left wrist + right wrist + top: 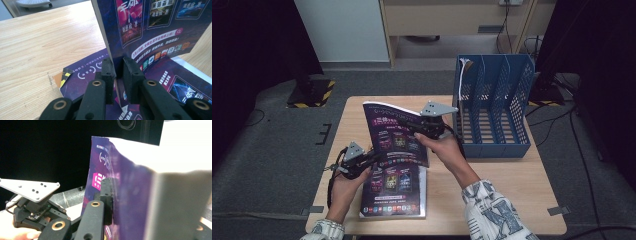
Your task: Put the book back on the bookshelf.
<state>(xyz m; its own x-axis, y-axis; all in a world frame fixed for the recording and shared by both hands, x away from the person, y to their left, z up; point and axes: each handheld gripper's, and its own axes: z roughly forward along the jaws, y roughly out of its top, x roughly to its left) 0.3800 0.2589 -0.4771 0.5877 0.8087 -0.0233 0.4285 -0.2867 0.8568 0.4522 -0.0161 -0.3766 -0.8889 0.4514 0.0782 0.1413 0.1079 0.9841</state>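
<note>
Both grippers hold a purple magazine (394,135) raised and tilted above the table. My left gripper (371,156) is shut on its lower left edge; in the left gripper view the cover (150,27) rises from between the pads of that gripper (118,67). My right gripper (419,131) is shut on the magazine's right side, beside the person's hand. In the right gripper view, one pad (107,187) presses the magazine (130,195), which hides the other. A second, matching magazine (394,192) lies flat underneath (82,77).
A blue file rack (492,149) with several open slots stands at the table's right rear. The wooden table (502,190) has bare room at the front right and the left rear. Dark carpet and cables surround it. The left gripper's grey plate (30,188) appears in the right gripper view.
</note>
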